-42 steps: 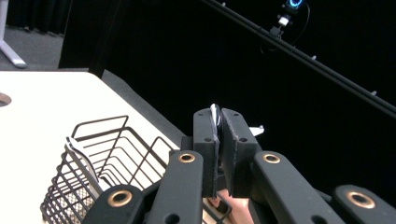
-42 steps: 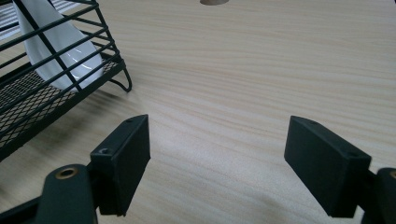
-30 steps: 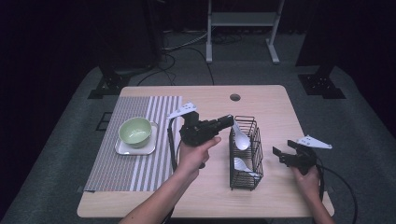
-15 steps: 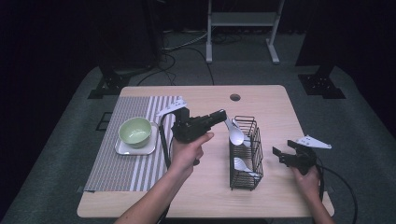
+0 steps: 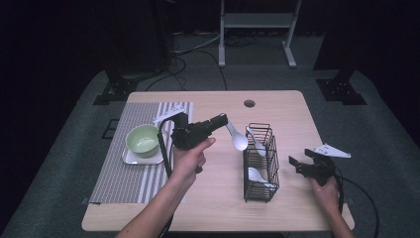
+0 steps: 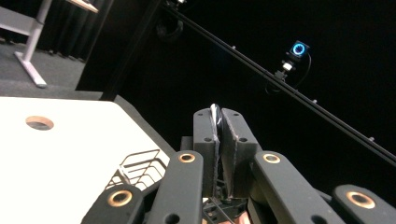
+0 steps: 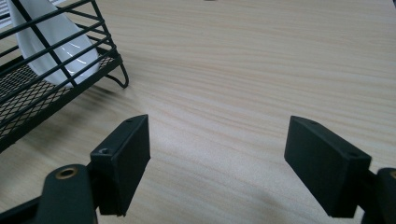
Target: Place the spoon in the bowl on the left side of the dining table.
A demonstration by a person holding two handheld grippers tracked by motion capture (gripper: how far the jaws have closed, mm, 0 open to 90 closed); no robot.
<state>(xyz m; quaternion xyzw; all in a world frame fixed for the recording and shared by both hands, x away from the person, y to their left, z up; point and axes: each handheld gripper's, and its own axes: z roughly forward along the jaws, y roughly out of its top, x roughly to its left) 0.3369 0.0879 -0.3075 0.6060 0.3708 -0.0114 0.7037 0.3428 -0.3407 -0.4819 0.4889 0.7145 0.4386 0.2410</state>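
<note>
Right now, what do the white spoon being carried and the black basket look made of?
The glossy white spoon looks like glazed ceramic, possibly plastic; its bowl gleams. The black basket looks like painted metal wire: thin rods, with a fine mesh floor in the right gripper view.

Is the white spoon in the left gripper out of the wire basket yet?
Out. The white plastic spoon hangs clamped in the left gripper, in the air left of the black wire basket.
</note>
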